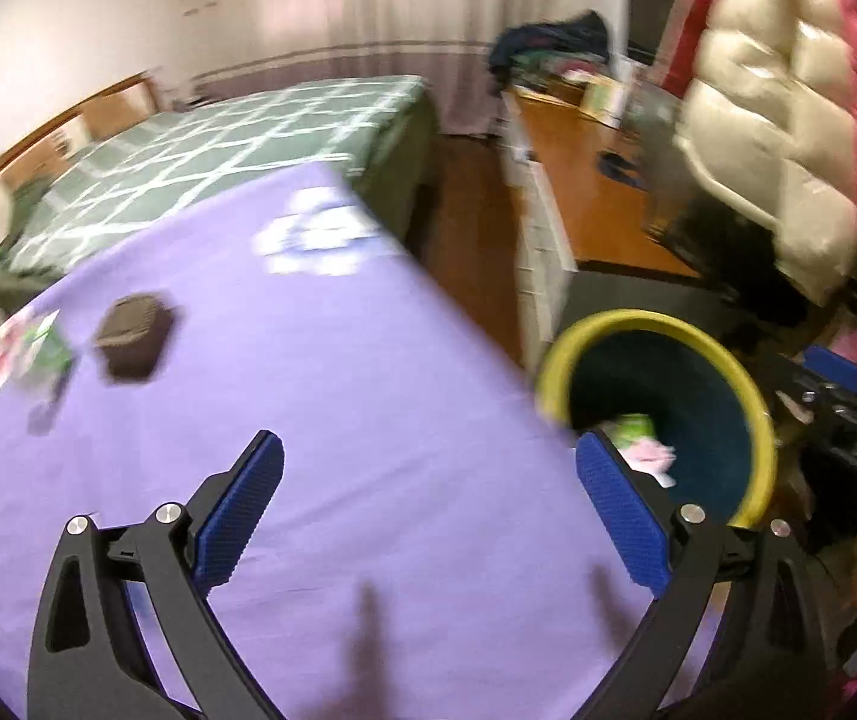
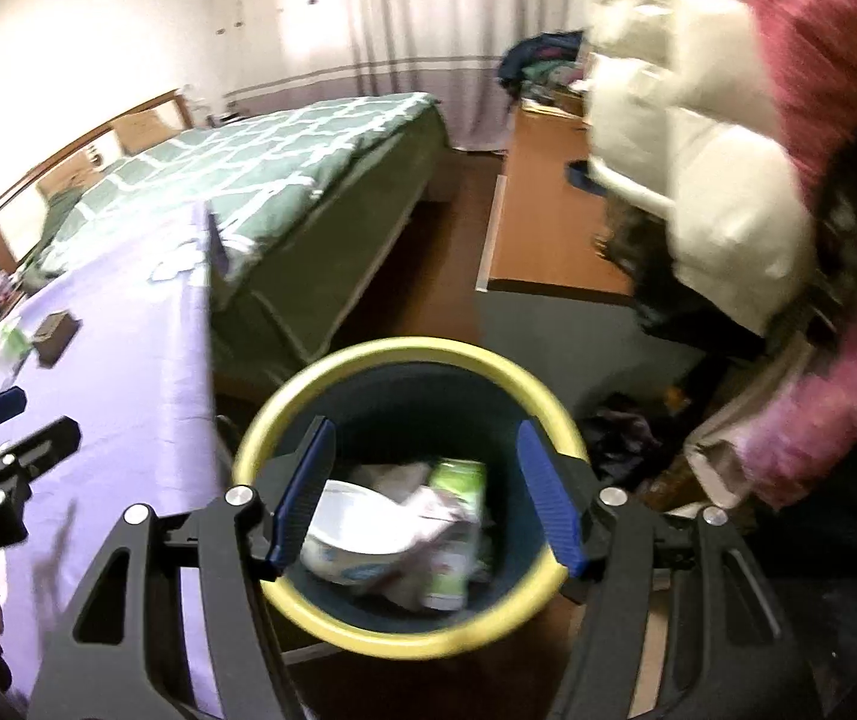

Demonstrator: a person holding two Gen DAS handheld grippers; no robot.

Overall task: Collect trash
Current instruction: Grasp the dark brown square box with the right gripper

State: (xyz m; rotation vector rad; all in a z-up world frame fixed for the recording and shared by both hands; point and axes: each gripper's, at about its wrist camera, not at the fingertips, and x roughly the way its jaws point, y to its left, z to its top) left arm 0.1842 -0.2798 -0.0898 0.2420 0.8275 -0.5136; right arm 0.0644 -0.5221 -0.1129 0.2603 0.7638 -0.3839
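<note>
A dark bin with a yellow rim (image 2: 404, 354) stands on the floor beside the purple-covered table (image 2: 98, 372). It holds crumpled white paper (image 2: 356, 522) and a green packet (image 2: 458, 486). My right gripper (image 2: 425, 492) is open and empty, right above the bin's mouth. My left gripper (image 1: 428, 516) is open and empty above the purple table (image 1: 338, 420), with the bin (image 1: 656, 324) to its right. A dark brown box (image 1: 134, 336) and a green-and-white wrapper (image 1: 47, 348) lie on the table's far left.
A bed with a green checked cover (image 1: 236, 144) stands behind the table. A wooden desk (image 1: 584, 180) with clothes is at the right. A cream and pink jacket (image 2: 728, 180) hangs at the right. Dark items lie on the floor by the bin (image 2: 620, 426).
</note>
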